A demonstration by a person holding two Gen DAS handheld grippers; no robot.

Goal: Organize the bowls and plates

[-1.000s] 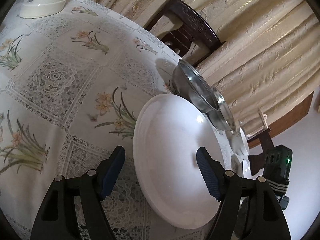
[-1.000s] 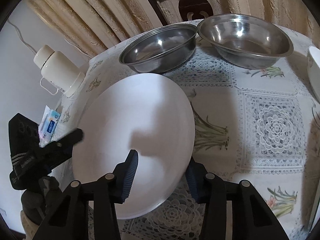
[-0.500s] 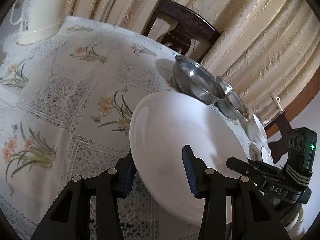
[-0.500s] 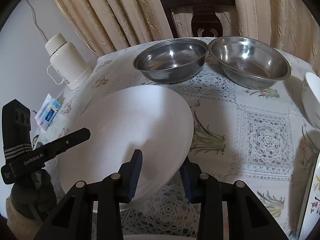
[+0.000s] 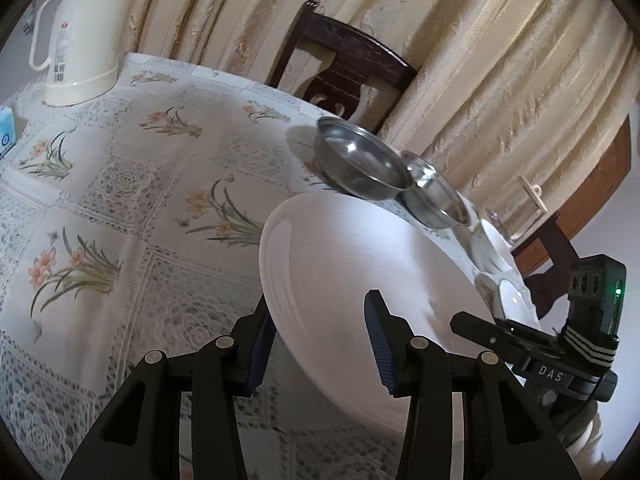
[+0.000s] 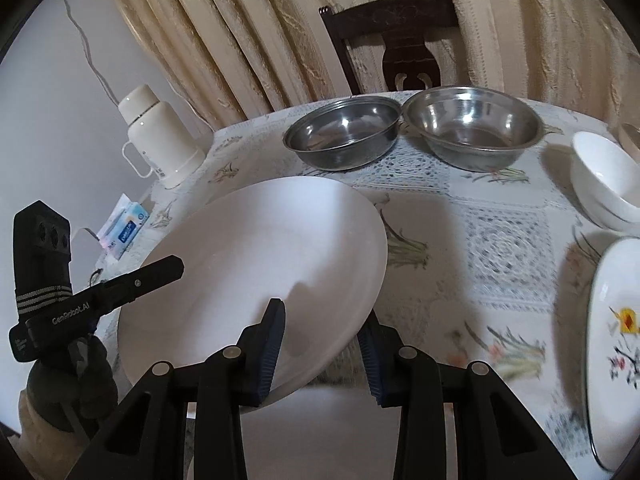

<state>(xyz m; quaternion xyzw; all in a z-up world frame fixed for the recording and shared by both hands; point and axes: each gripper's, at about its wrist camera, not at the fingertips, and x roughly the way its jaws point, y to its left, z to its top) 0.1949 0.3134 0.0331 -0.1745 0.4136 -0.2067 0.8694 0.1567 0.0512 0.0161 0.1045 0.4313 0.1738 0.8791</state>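
A large plain white plate (image 5: pixel 360 280) (image 6: pixel 272 256) hangs tilted above the flowered tablecloth, gripped from both sides. My left gripper (image 5: pixel 318 344) is shut on its near rim, one blue pad under the plate and one on top. My right gripper (image 6: pixel 320 350) is shut on the opposite rim in the same way. Each gripper shows in the other's view: the right gripper (image 5: pixel 520 344) and the left gripper (image 6: pixel 100 300). Two steel bowls (image 6: pixel 344 136) (image 6: pixel 472 132) stand side by side at the table's far edge. A stack of white bowls (image 6: pixel 604 176) sits at the right.
A flower-patterned plate (image 6: pixel 616 340) lies at the near right. A cream thermos jug (image 5: pixel 76 40) (image 6: pixel 156 140) and a tissue pack (image 6: pixel 126 232) stand at the left. A dark wooden chair (image 6: pixel 396 48) and curtains are behind the table (image 5: pixel 120 208).
My left gripper went from open around the plate's rim to shut on it. Both grippers have since risen, and the plate has come up off the cloth, tilted.
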